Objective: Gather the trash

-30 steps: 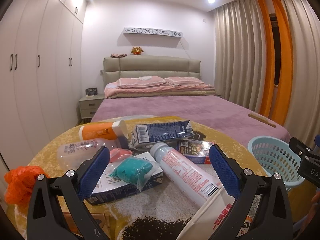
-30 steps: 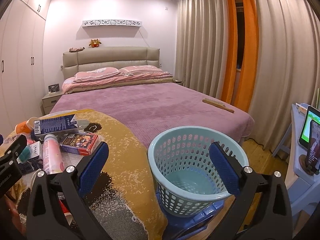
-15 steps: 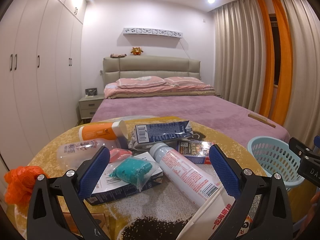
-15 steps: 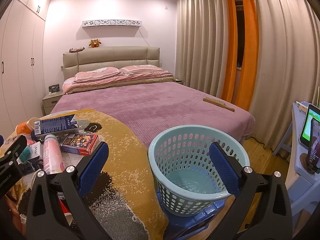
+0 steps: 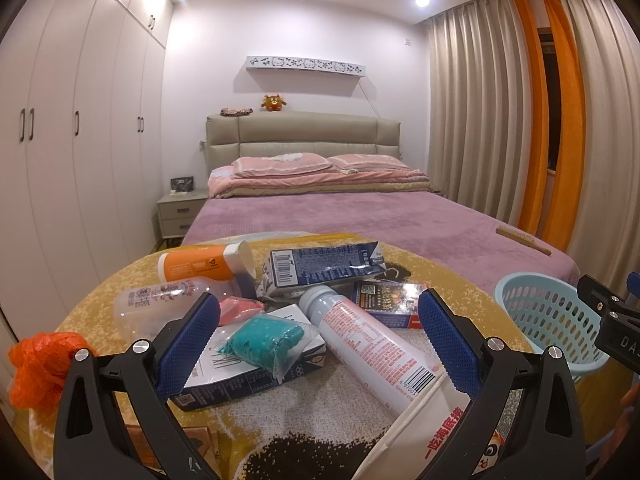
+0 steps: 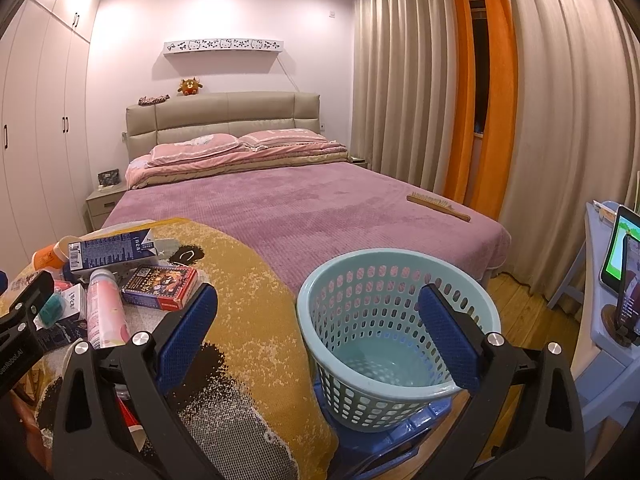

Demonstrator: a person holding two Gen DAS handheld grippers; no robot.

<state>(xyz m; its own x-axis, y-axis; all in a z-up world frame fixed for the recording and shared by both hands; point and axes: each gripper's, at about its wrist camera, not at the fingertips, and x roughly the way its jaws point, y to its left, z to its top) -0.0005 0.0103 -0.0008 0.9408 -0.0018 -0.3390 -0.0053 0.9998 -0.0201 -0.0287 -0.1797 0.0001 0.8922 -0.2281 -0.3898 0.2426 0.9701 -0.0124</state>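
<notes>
Trash lies heaped on a round table with a yellow cloth (image 5: pixel 352 408): a pink-white spray can (image 5: pixel 372 348), a teal bag (image 5: pixel 264 338) on a dark box (image 5: pixel 256 376), a blue carton (image 5: pixel 324 266), an orange bottle (image 5: pixel 200 266), a clear bottle (image 5: pixel 160 304), a card box (image 5: pixel 390 300) and an orange bag (image 5: pixel 40 364). My left gripper (image 5: pixel 318 344) is open and empty just above the can and the bag. My right gripper (image 6: pixel 318 338) is open and empty in front of the light-blue basket (image 6: pixel 396 280), which stands empty on a blue stool to the right of the table.
A bed with a purple cover (image 6: pixel 320 208) lies beyond the table, with a wooden brush (image 6: pixel 438 206) on it. White wardrobes (image 5: pixel 60 160) line the left wall. A small blue table with a tablet (image 6: pixel 620 256) stands at the right. A white paper bag (image 5: pixel 424 432) lies at the table's near edge.
</notes>
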